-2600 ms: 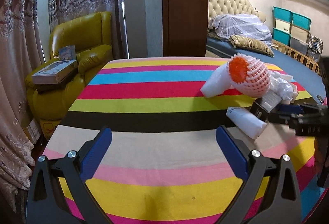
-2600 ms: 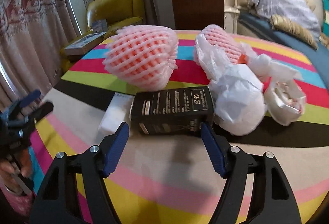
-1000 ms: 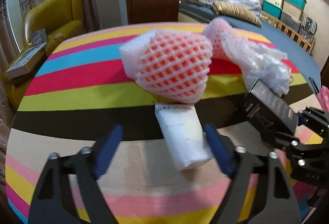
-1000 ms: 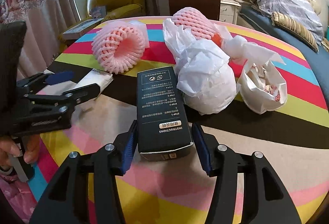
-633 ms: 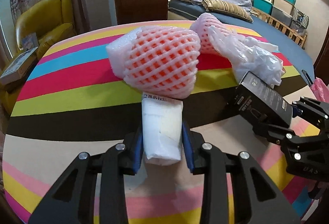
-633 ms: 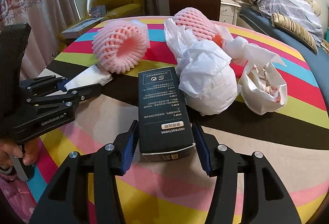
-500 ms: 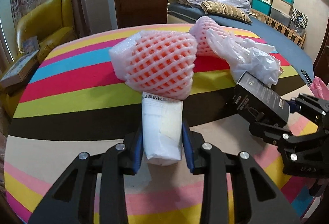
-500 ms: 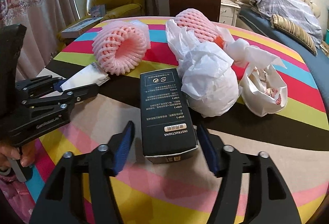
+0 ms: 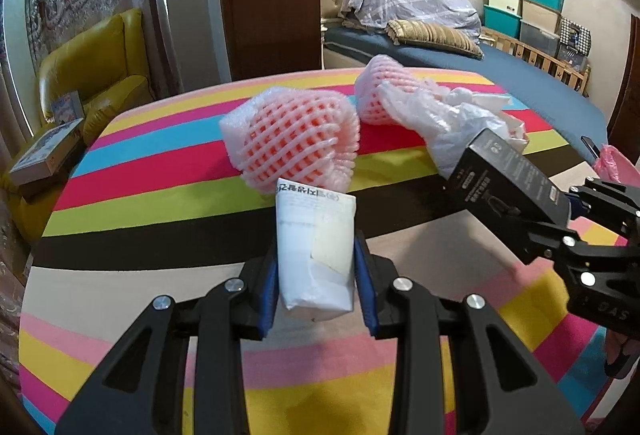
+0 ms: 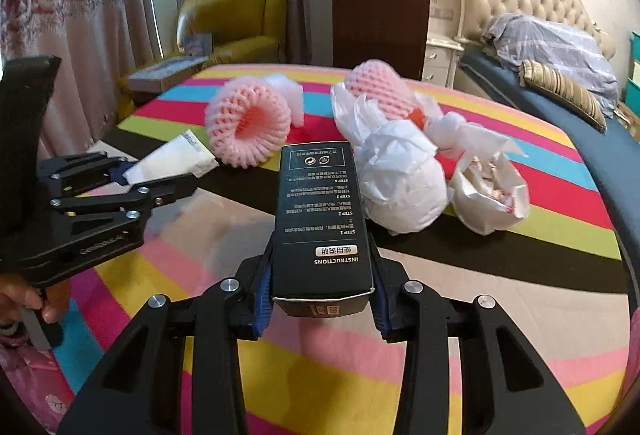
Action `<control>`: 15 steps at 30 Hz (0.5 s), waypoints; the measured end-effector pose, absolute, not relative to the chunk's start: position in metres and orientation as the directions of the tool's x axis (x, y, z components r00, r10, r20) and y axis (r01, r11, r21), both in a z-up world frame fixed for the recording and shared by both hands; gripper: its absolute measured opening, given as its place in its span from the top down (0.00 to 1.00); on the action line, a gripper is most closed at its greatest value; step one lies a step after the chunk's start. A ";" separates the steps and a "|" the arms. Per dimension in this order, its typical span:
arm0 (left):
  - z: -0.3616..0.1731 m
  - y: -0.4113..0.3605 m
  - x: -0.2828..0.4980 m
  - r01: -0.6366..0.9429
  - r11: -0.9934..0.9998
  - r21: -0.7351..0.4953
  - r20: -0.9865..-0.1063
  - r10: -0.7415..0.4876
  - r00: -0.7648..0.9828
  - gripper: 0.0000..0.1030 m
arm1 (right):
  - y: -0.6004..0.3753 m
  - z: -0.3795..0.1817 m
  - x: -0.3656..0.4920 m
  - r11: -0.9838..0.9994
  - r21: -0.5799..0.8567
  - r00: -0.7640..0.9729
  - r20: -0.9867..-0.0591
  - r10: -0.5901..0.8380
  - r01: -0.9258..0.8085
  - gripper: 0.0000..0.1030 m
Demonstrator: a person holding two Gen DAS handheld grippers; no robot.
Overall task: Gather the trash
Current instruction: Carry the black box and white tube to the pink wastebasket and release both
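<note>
My left gripper (image 9: 316,283) is shut on a white paper packet (image 9: 316,251) and holds it above the striped tablecloth (image 9: 160,195). My right gripper (image 10: 322,287) is shut on a black box (image 10: 322,219) printed with instructions, lifted off the cloth. In the left wrist view the black box (image 9: 504,179) and the right gripper (image 9: 576,231) show at the right. In the right wrist view the left gripper (image 10: 132,179) shows at the left with the packet (image 10: 172,159). A pink foam fruit net (image 9: 292,139) lies just beyond the packet.
A second pink net (image 10: 380,87), a tied white plastic bag (image 10: 404,183) and an open bag of scraps (image 10: 492,195) lie on the table at the right. A yellow armchair (image 9: 92,83) stands behind left, a bed (image 9: 460,51) behind right.
My left gripper closed on the white packet and lifted it. My right gripper briefly loosened around the black box, then gripped it again and raised it off the cloth.
</note>
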State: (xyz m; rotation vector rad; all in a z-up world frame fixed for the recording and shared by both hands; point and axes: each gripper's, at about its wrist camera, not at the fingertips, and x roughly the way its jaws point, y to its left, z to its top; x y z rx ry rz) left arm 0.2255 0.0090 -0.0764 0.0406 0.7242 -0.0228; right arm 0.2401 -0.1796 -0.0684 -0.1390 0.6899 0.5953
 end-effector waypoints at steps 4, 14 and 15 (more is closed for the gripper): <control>-0.066 0.000 0.214 0.060 0.998 0.027 -0.618 -0.031 0.786 0.68 | -0.190 -0.062 0.223 0.833 0.077 0.639 -0.603 0.477 -0.548 0.63; -0.045 -0.039 0.198 0.174 0.984 0.032 -0.517 -0.132 0.846 0.68 | -0.246 -0.053 0.197 0.905 0.110 0.748 -0.528 0.403 -0.410 0.63; -0.044 -0.044 0.198 0.190 0.981 0.036 -0.513 -0.145 0.846 0.68 | -0.251 -0.052 0.195 0.912 0.112 0.757 -0.523 0.392 -0.394 0.63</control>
